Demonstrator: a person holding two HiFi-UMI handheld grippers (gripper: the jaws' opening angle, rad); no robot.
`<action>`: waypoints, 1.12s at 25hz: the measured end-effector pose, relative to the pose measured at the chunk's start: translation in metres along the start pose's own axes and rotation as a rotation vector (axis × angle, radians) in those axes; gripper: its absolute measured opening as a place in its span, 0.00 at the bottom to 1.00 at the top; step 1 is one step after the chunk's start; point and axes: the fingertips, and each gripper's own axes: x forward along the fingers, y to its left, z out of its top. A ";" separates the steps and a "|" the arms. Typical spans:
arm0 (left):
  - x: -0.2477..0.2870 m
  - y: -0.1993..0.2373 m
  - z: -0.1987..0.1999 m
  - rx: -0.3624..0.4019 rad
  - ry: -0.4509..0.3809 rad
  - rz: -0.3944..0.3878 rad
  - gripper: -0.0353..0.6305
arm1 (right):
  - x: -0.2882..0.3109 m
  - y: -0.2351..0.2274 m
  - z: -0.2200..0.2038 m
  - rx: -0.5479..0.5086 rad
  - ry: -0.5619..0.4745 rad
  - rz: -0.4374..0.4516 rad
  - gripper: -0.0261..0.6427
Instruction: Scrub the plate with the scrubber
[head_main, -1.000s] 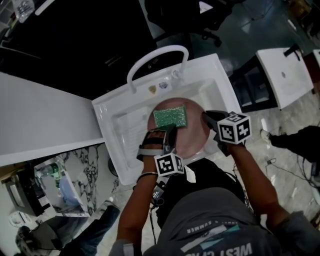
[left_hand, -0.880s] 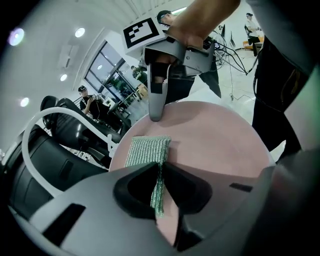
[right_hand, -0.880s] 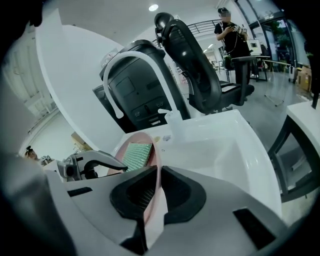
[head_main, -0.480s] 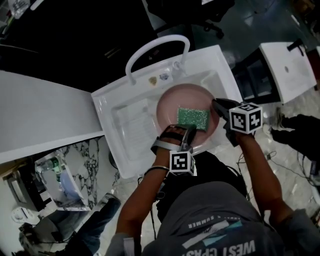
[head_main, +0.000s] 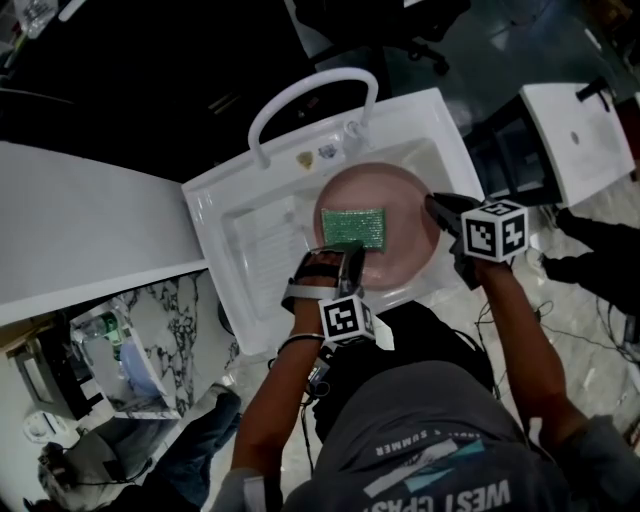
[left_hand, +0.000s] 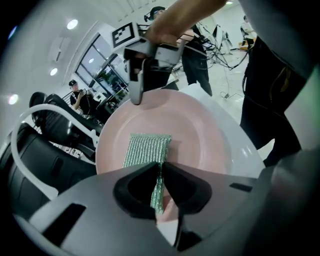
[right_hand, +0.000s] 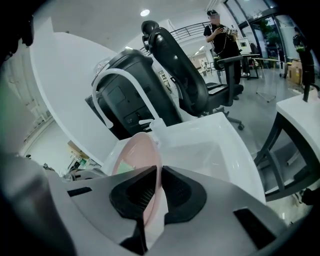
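A pink plate (head_main: 402, 196) sits tilted in the white sink (head_main: 252, 272). On its face lies a green mesh scrubber (head_main: 353, 228). My left gripper (head_main: 347, 256) is shut on the scrubber's near edge; in the left gripper view the scrubber (left_hand: 146, 150) runs from the pinched jaws out onto the plate (left_hand: 200, 145). My right gripper (head_main: 436, 208) holds the plate's right rim; its jaws are opening slightly with the rim (right_hand: 145, 150) still pressed between the pads. From the left gripper view the right gripper (left_hand: 136, 98) hangs over the plate's far edge.
A white arched faucet (head_main: 310, 92) rises behind the sink. A white counter (head_main: 90, 230) lies to the left, a black office chair (right_hand: 175, 65) and another white table (head_main: 580, 140) stand beyond. A person stands far back in the room.
The left gripper first swept the scrubber rightward across the plate, then pulled it back toward the plate's left and middle. The right gripper kept its hold on the rim.
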 end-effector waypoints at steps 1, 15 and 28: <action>0.001 0.008 -0.006 -0.014 0.014 0.019 0.12 | 0.002 0.004 -0.003 -0.001 0.010 0.011 0.11; 0.010 0.010 0.032 0.026 -0.080 -0.019 0.12 | 0.022 0.028 -0.017 -0.003 0.046 0.066 0.12; -0.013 -0.025 0.038 0.087 -0.134 -0.057 0.12 | 0.006 -0.001 0.014 0.079 -0.041 0.018 0.12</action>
